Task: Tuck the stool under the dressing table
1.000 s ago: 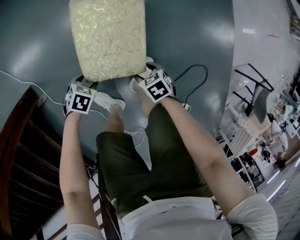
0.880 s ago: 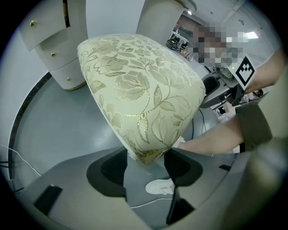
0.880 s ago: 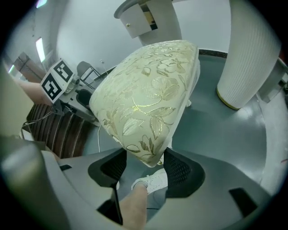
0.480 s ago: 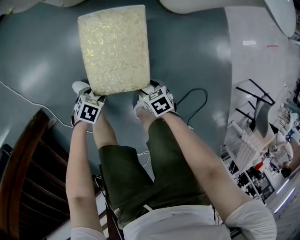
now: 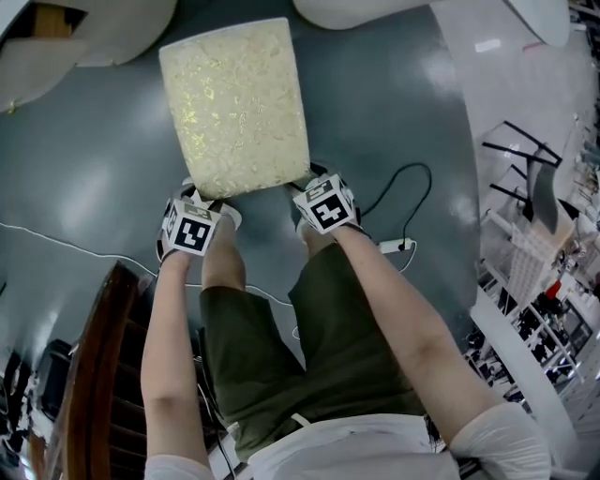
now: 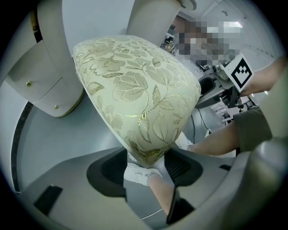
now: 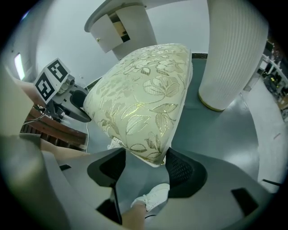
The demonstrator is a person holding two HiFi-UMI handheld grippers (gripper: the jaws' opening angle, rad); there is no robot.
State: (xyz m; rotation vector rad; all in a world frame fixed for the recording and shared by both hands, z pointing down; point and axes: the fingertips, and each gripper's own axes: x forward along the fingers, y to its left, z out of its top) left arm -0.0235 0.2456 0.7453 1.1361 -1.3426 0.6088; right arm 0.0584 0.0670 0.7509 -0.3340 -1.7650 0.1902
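Basically, left gripper [image 5: 202,194] and right gripper [image 5: 314,185] clench the 7 and 5 o'clock corners of the cream brocade cushioned stool [image 5: 234,103], likely for steering; it's just short of the white dressing table [image 5: 394,11] at 12 o'clock.

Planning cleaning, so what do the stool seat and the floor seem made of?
Stool seat: padded woven fabric, probably brocade; cream with glinting gold floral pattern. Floor: hard, smooth grey coating, perhaps epoxy or vinyl; glossy, with lights reflecting off it.
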